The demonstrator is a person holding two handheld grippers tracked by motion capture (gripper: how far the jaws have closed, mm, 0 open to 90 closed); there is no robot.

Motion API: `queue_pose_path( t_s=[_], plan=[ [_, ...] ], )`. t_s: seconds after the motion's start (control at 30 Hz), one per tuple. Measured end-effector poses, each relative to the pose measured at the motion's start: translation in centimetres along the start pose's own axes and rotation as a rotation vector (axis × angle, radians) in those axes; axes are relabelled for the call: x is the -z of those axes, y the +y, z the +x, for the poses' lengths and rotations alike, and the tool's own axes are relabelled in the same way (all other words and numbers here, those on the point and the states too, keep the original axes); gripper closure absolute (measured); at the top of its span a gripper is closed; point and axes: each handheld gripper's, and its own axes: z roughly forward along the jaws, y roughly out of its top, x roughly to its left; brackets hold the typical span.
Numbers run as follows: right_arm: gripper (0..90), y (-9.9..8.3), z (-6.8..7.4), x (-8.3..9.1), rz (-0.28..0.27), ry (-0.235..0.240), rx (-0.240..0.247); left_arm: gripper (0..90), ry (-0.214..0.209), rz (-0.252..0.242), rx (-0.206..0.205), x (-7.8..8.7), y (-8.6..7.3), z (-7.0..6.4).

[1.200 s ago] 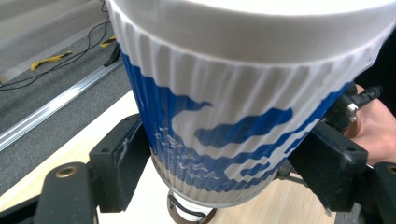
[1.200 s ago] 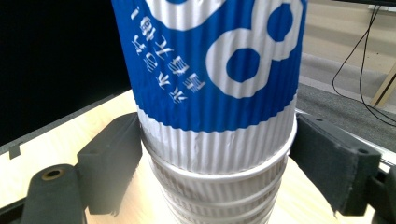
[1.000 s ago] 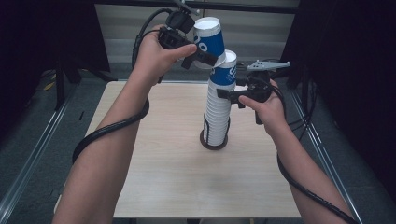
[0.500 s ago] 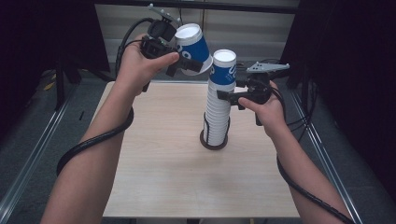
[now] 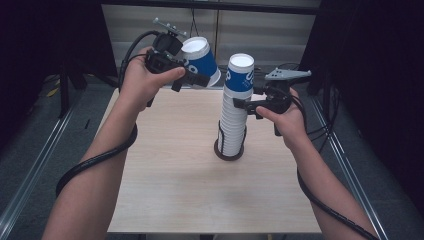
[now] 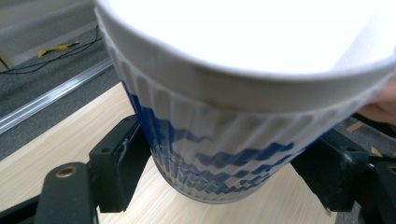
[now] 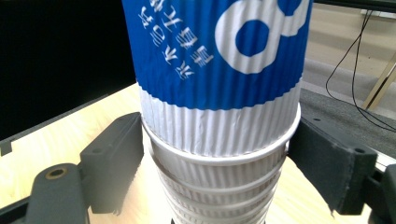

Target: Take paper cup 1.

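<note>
The table [image 5: 175,200] carries one tall stack of cups [image 5: 233,120], seated upright in a dark ring base [image 5: 229,152] near the table centre. The right gripper [image 5: 245,104] clamps the stack at its upper part; in the right gripper view both jaws press the ribbed white wall just below the blue top cup [image 7: 219,51], steadying the column. The left gripper [image 5: 196,80] is clamped on a single blue-and-white cup [image 5: 200,62], jaws closed on its lower wall. Over the last second this cup has travelled from just above the stack top to a position up and to the left, well apart from it, and is tilted. Judgement: one cup is now separated; the next step is to set it down on the table.
</note>
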Motion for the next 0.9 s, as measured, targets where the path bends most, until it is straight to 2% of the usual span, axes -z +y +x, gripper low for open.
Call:
queue_pose_path(
  t_s=[0.43,0.67,0.9],
  plan=[
    [13.9,-0.6,-0.7,0.7,-0.005,0.004,0.005,22.8,-0.011,0.043,-0.014,-1.7,-2.2,0.5],
    [14.1,-0.8,-0.8,0.9,0.010,0.018,0.014,22.8,-0.009,0.062,-0.012,-2.1,-3.4,1.0],
    [14.3,-1.9,-1.0,1.4,0.041,0.015,0.022,22.8,-0.005,0.091,-0.020,-3.1,-4.9,1.2]
  ],
)
